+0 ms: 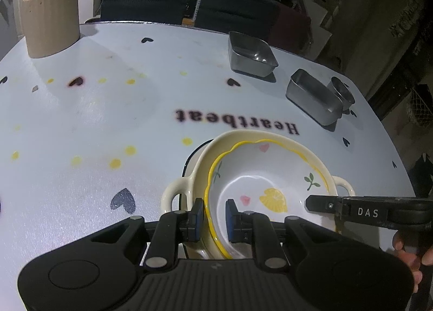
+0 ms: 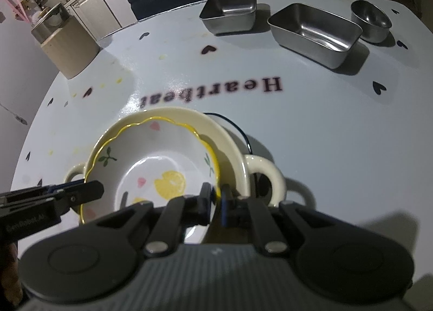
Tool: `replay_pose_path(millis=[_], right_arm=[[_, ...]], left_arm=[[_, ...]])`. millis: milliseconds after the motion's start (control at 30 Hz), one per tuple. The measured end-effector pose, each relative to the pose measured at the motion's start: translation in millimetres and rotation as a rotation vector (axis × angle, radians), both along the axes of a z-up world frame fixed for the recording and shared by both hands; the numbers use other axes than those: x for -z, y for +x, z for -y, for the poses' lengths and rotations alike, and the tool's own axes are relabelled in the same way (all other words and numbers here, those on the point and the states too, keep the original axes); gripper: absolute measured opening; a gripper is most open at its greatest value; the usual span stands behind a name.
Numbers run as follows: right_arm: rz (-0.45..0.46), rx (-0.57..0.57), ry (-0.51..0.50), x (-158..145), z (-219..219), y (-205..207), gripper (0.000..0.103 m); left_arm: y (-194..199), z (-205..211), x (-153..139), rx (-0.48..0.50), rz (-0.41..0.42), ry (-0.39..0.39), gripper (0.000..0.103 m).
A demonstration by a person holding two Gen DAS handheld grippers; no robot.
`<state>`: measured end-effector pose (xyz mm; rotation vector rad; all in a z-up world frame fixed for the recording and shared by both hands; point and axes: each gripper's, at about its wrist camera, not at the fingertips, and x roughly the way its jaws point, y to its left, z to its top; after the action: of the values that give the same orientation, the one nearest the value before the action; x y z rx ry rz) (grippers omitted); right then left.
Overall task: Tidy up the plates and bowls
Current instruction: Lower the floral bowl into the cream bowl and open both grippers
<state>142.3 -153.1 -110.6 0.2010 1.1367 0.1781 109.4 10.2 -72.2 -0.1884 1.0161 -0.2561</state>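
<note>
A white bowl with a wavy yellow rim and lemon print [image 1: 259, 189] [image 2: 151, 172] sits inside a cream two-handled bowl [image 1: 178, 189] [image 2: 265, 172]. A dark-rimmed plate [image 2: 238, 126] peeks out under them. My left gripper [image 1: 214, 216] straddles the lemon bowl's near rim with a small gap between pads and rim. My right gripper [image 2: 215, 198] is closed on the opposite rim of the lemon bowl; it also shows in the left wrist view [image 1: 324, 204]. The left gripper's fingers show in the right wrist view [image 2: 81, 190].
A square steel tray [image 1: 251, 55] [image 2: 230, 13], a rectangular steel tray [image 1: 314, 97] [image 2: 316, 32] and a small steel cup [image 1: 343, 91] [image 2: 372, 19] stand at the far side of the table. A beige canister [image 1: 50, 18] [image 2: 67, 45] stands at the far left.
</note>
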Motion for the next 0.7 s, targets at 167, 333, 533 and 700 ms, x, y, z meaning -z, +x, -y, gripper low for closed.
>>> replay_pose_path(millis=[167,333,533,700], right_arm=[[-0.009,-0.003,0.021,1.3,4.4,3.0,0.008],[-0.02,-0.011,0.018,-0.2,5.0,3.6,0.009],[0.065,-0.006,0.027,-17.8,9.7,-1.9,0.017],[0.053,-0.001,0.034,-19.0,13.2,-1.8,0.017]], left_arm=[[1.2,-2.3,-0.2,-0.018,-0.018,-0.016,0.019],[-1.7,-3.5,-3.8,-0.026,-0.016,-0.016,0.02],[-5.3,-8.7,-12.9,-0.04,0.011,-0.031,0.02],[-7.0,-5.4,-12.4,-0.032,0.007,-0.024,0.02]])
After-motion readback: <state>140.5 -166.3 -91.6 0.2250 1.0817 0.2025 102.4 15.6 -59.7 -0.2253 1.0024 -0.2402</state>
